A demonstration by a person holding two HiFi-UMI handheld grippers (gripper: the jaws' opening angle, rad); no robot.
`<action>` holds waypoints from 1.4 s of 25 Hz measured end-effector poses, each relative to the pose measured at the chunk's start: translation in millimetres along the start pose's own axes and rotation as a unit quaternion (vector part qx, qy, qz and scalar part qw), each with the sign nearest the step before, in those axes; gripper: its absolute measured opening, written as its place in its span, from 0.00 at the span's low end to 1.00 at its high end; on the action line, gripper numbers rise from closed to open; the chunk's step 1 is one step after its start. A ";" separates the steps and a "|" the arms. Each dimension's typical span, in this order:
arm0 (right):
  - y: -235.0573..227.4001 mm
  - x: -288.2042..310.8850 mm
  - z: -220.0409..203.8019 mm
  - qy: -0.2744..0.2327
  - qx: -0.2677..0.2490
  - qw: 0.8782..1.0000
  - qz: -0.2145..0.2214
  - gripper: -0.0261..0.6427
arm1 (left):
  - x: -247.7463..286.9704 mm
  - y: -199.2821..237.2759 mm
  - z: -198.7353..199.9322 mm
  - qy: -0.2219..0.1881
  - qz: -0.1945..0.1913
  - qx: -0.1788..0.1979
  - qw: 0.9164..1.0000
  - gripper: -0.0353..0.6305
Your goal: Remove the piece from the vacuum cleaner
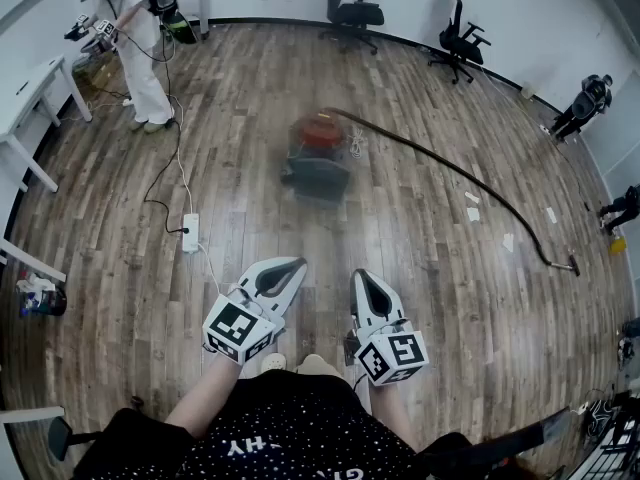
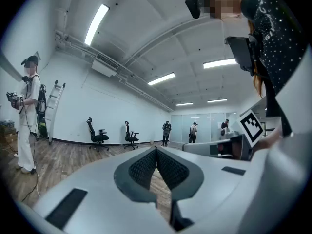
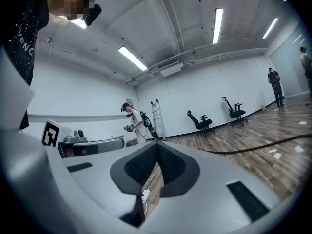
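A red and dark grey vacuum cleaner [image 1: 319,153] sits on the wooden floor ahead of me, blurred. Its long dark hose [image 1: 455,173] curves off to the right and ends at a nozzle [image 1: 566,264]. My left gripper [image 1: 292,266] and right gripper [image 1: 360,278] hang side by side near my body, well short of the vacuum. Both are shut with nothing between the jaws. In the left gripper view the left gripper [image 2: 156,152] points level across the room. In the right gripper view the right gripper [image 3: 157,147] does the same, with the hose [image 3: 253,145] on the floor to its right.
A white power strip [image 1: 190,232] with a cable lies on the floor to the left. A person [image 1: 138,38] stands at the back left by white tables [image 1: 25,93]. Two office chairs [image 1: 355,13] stand at the far wall. Other people stand at the right edge.
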State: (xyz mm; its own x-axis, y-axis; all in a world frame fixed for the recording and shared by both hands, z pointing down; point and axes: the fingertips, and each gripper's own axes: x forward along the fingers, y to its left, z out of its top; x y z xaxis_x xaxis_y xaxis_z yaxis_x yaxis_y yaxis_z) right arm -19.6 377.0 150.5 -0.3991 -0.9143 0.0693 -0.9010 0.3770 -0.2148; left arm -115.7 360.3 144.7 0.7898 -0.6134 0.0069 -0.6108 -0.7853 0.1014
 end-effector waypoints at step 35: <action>-215.3 165.3 33.6 0.031 0.000 0.998 0.062 0.06 | 241.3 109.6 -18.4 0.022 0.053 -0.032 0.998 0.07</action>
State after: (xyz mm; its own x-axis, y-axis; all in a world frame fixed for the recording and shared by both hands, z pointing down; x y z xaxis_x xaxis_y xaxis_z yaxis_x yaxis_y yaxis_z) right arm 114.1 139.8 175.4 -0.5177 -0.8493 0.1032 -0.8437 0.4869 -0.2259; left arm 8.9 127.7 175.8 0.7236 -0.6871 0.0650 -0.6871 -0.7083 0.1620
